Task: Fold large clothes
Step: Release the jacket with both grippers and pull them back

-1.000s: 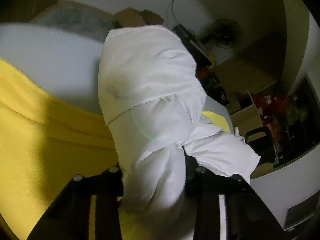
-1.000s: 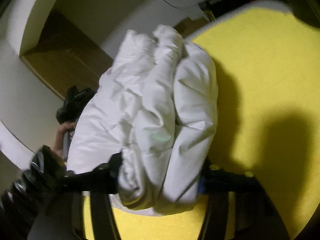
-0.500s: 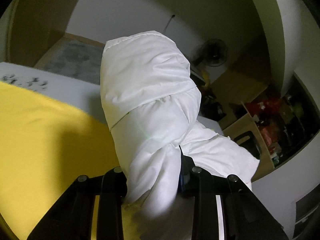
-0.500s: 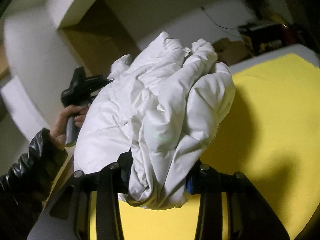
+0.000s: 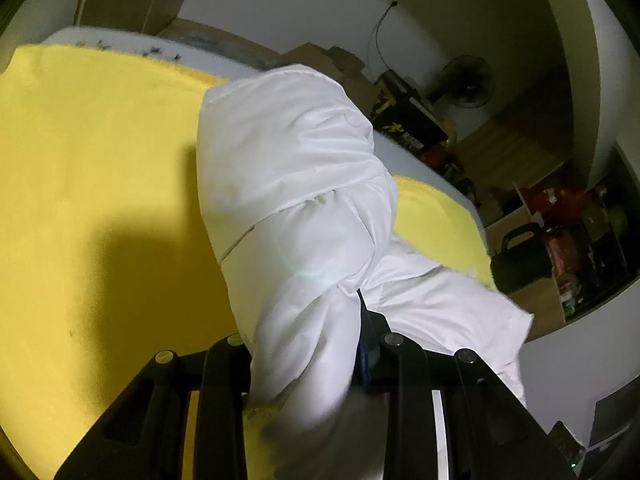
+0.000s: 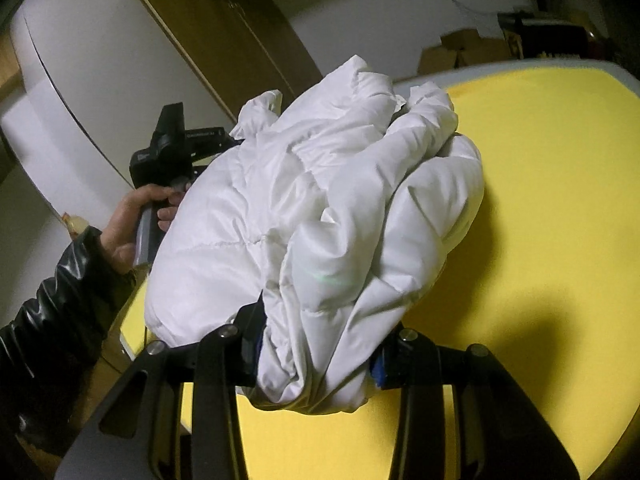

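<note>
A fan (image 5: 466,87) stands behind the yellow-covered table (image 5: 100,160)

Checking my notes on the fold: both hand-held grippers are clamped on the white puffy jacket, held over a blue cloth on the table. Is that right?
Not quite: the cloth is yellow, not blue, as the right wrist view shows. The rest holds: the left hand-held gripper and right hand-held gripper are both clamped on the white puffy jacket.
</note>
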A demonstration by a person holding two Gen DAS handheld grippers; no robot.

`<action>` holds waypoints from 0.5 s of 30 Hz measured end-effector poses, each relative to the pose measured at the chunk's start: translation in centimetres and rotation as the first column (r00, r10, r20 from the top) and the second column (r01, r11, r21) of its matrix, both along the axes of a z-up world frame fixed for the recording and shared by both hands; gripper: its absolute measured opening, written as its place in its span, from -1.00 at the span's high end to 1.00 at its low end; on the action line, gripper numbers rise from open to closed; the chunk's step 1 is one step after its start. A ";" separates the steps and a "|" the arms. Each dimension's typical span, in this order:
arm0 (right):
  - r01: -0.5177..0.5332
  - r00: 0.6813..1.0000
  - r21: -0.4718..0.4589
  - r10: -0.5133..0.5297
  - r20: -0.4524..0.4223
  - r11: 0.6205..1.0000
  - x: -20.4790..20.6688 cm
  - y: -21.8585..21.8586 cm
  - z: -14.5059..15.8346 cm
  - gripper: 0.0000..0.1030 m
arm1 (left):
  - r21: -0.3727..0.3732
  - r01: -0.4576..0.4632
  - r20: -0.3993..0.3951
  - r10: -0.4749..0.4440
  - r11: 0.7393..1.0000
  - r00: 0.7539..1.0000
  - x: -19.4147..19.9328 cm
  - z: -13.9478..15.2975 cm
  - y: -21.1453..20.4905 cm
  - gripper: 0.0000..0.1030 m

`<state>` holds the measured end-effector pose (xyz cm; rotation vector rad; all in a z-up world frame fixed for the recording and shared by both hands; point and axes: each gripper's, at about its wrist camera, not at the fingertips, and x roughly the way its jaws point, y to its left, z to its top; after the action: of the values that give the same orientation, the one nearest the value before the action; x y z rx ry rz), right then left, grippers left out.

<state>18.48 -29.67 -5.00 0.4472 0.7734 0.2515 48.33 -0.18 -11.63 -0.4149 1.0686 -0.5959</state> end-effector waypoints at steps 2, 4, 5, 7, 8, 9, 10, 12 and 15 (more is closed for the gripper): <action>0.012 1.000 -0.002 -0.012 -0.013 1.000 0.3 -0.3 -0.2 0.15 | -0.009 -0.007 0.013 0.007 1.000 1.000 -0.2 -0.8 0.2 0.42; 0.026 0.999 -0.013 -0.027 -0.024 1.000 1.1 -0.5 0.0 0.04 | -0.008 -0.014 0.030 0.014 1.000 0.999 -0.4 -1.1 0.1 0.41; 0.034 0.999 -0.020 -0.035 -0.036 0.999 1.3 -0.5 -0.2 -0.08 | -0.006 -0.017 0.033 0.017 1.000 0.999 -0.4 -1.1 -0.1 0.40; 0.058 0.997 -0.025 -0.060 -0.046 0.998 1.3 -0.3 -0.2 -0.25 | 0.020 -0.019 0.048 0.018 1.000 0.999 -0.5 -1.2 -0.1 0.18; 0.073 0.996 -0.033 -0.075 -0.046 0.997 1.1 -0.3 -0.3 -0.39 | 0.030 -0.026 0.051 0.024 0.999 0.998 -0.5 -1.2 0.2 0.11; 0.089 0.995 -0.048 -0.092 -0.044 0.995 0.9 -0.4 -0.3 -0.45 | 0.048 -0.039 0.053 0.036 0.998 0.998 -0.5 -0.9 0.3 -0.18; 0.105 0.993 -0.061 -0.108 -0.041 0.993 0.9 -0.7 0.1 -0.59 | 0.081 -0.067 0.068 0.062 0.994 0.996 -0.8 -0.4 0.7 -0.69; 0.121 0.992 -0.088 -0.124 -0.032 0.989 0.3 -1.0 0.8 -0.63 | 0.101 -0.124 0.143 0.109 0.987 0.984 -1.6 1.4 1.8 -0.98; 0.128 0.991 -0.107 -0.132 -0.029 0.986 -0.9 -1.8 1.9 -0.64 | 0.115 -0.187 0.264 0.151 0.976 0.953 -4.4 5.5 3.3 -0.99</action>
<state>17.63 -31.50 -3.11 0.4013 0.7853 0.0806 43.97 3.16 -6.15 -0.2957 0.8135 -0.4060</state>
